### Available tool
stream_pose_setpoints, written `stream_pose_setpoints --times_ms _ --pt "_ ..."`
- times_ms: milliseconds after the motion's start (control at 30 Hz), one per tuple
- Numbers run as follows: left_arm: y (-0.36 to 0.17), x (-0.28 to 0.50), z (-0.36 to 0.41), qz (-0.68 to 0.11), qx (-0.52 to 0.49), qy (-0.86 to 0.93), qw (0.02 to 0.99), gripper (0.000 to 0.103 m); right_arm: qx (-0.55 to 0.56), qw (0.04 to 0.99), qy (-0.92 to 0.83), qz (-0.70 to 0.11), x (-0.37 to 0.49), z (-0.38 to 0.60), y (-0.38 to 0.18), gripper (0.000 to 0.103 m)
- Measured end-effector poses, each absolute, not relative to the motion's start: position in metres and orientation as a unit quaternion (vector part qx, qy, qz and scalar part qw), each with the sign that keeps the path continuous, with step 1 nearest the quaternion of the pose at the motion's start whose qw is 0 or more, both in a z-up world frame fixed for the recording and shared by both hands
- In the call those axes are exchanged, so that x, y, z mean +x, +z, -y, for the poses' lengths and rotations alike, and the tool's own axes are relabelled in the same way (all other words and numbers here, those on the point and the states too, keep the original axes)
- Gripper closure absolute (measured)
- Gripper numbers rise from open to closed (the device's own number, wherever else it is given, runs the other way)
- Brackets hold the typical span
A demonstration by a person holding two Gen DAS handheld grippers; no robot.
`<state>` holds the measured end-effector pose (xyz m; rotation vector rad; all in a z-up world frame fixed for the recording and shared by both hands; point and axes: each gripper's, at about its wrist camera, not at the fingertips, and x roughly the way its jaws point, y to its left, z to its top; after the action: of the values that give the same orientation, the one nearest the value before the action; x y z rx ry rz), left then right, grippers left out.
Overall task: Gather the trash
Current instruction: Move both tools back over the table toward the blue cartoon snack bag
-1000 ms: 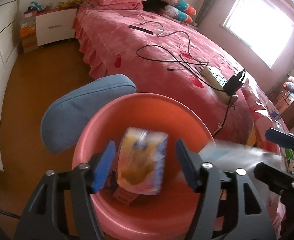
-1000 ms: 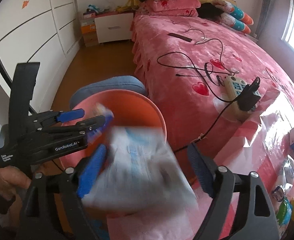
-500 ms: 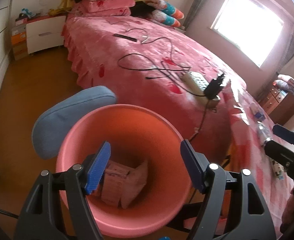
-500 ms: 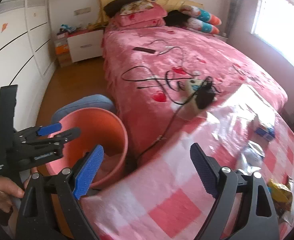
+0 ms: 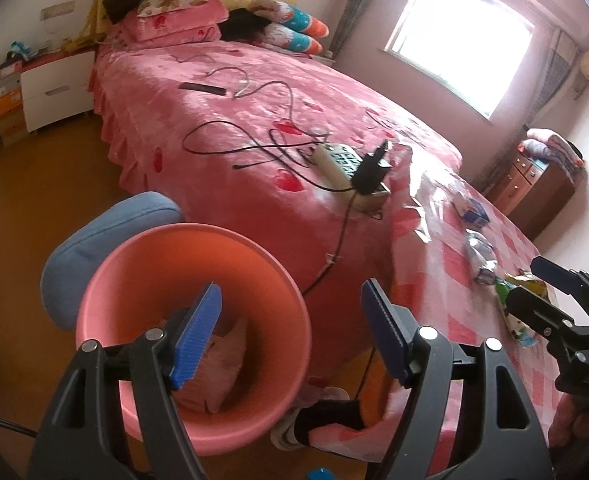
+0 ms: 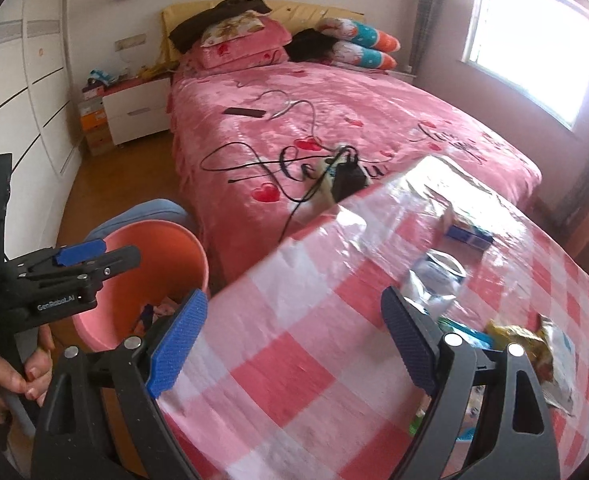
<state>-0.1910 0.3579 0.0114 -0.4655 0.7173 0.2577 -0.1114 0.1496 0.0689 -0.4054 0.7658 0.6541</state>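
A pink bucket [image 5: 142, 264] stands on the floor by the bed and holds crumpled wrappers [image 5: 222, 364]; it also shows in the right wrist view [image 6: 162, 248]. My left gripper [image 5: 290, 332] is open and empty over the bucket's right rim. My right gripper [image 6: 294, 340] is open and empty above the checked tablecloth [image 6: 294, 352]. On the table lie a clear plastic bag [image 6: 434, 280], a yellow snack wrapper [image 6: 518, 340], a white packet [image 6: 562, 364] and a blue-and-white box [image 6: 466, 232].
A blue chair back [image 5: 106, 232] stands behind the bucket. The pink bed [image 5: 254, 120] carries a power strip [image 5: 342, 164], black cables and a remote [image 5: 202, 88]. A white nightstand [image 5: 50, 84] stands at the back left, a wooden dresser [image 5: 534, 196] at the right.
Both grippers let go of their trash, which fell into the bucket. Both then swung right, the right gripper from over the bucket to above the table.
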Motion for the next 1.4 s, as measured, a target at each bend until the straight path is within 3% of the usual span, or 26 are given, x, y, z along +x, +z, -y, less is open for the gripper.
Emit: stream_pose_setpoints --times_ms 1400 --pt "0.043 -0.146 -0.194 -0.377 -0.132 -0.012 0.917 0.030 -0.125 0.902 0.179 -0.373 -0.105 0.016 0.064 0.015"
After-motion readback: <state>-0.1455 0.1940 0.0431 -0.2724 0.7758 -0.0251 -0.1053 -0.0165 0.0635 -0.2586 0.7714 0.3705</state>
